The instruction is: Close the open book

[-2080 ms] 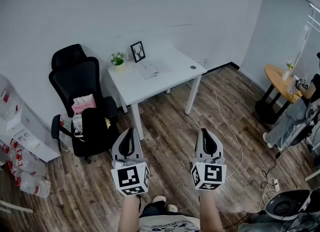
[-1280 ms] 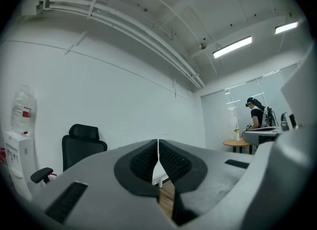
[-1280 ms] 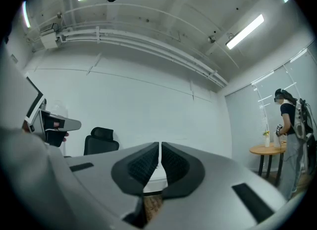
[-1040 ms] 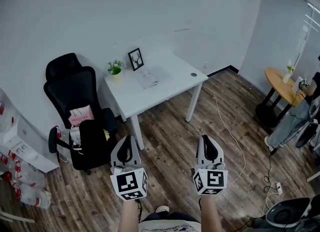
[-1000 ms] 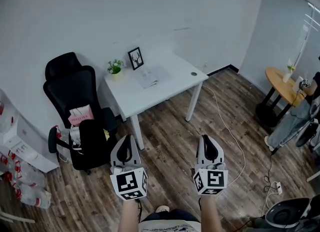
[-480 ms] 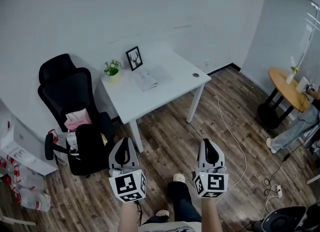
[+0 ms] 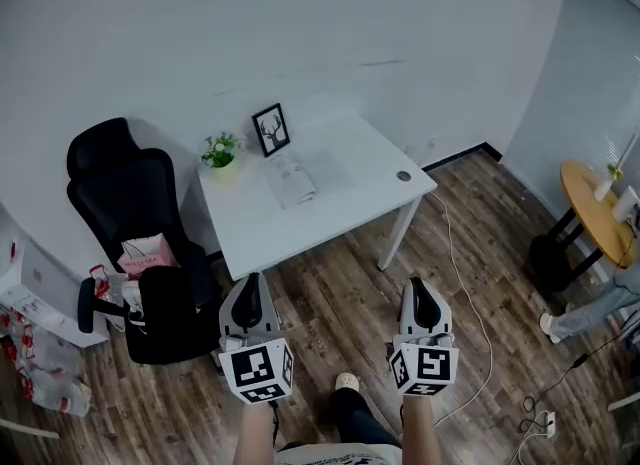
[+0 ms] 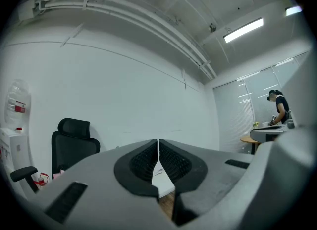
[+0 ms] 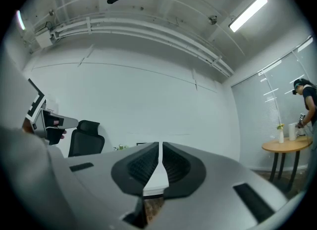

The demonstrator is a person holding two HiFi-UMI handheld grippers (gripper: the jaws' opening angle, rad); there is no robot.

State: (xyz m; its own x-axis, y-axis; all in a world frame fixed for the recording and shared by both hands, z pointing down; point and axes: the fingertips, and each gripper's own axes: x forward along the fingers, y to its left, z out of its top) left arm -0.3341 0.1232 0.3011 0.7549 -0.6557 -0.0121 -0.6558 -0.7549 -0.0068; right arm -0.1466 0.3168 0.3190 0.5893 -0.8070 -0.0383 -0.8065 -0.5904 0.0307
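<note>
Open book (image 7: pixel 293 179) on white desk (image 7: pixel 345 203)
Lies flat, pages up, pale, nr desk's back edge, just in front of blk picture frame (image 7: pixel 269 129).

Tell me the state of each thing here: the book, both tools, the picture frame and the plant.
book: open, lying flat on the table
left tool: shut, empty
right tool: shut, empty
picture frame: upright
plant: upright

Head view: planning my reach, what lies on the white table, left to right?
Plant → book → small dark disc. The picture frame stands behind the book's left part, so I leave it out.
</note>
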